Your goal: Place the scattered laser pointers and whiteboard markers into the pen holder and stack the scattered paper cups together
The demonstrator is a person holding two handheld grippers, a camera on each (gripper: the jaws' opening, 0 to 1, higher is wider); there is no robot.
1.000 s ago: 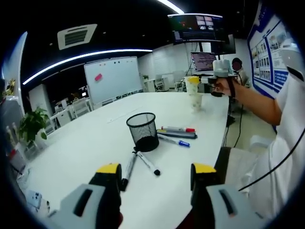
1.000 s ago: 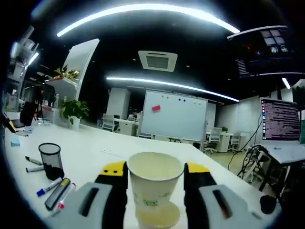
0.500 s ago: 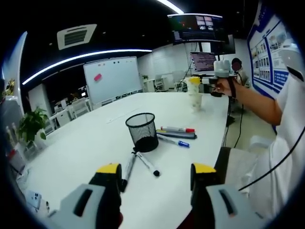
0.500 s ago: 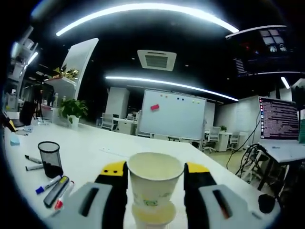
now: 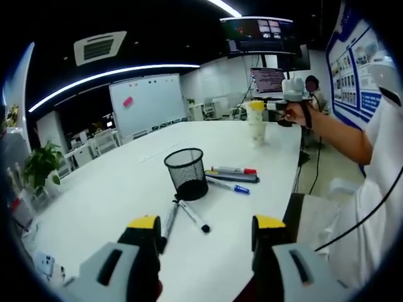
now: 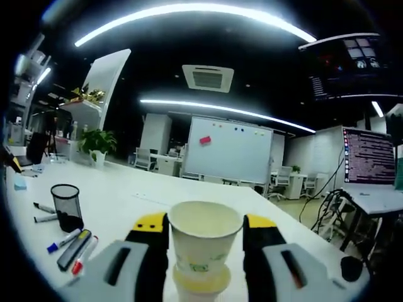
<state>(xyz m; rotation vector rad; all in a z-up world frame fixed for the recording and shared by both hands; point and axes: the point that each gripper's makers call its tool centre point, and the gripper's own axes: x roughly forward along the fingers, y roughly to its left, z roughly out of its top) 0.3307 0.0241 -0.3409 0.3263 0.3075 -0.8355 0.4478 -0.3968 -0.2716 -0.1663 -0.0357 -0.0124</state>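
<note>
The long white table [image 5: 113, 182] runs from the lower left of the left gripper view up toward its upper right. Near the middle of that view stands the black mesh pen holder [image 5: 186, 174], which looks empty, so by my reading none of the pen work is done.

The cup half is further on. At the bottom centre of the right gripper view the right gripper [image 6: 204, 251] has its jaws closed against the sides of a paper cup [image 6: 204, 238], which is sinking into a second cup [image 6: 201, 284] beneath it (whether fully seated I cannot tell). I count two cups.

Five pens lie loose around the holder: two black-capped markers [image 5: 182, 217] just below it, and just right of it a red-capped marker [image 5: 234, 170], a dark laser pointer [image 5: 232, 177] and a blue-capped marker [image 5: 228, 186]. All five are left to load.

The left gripper [image 5: 204, 236], at the bottom of its own view, holds nothing, its jaws wide apart above the table edge.
</note>
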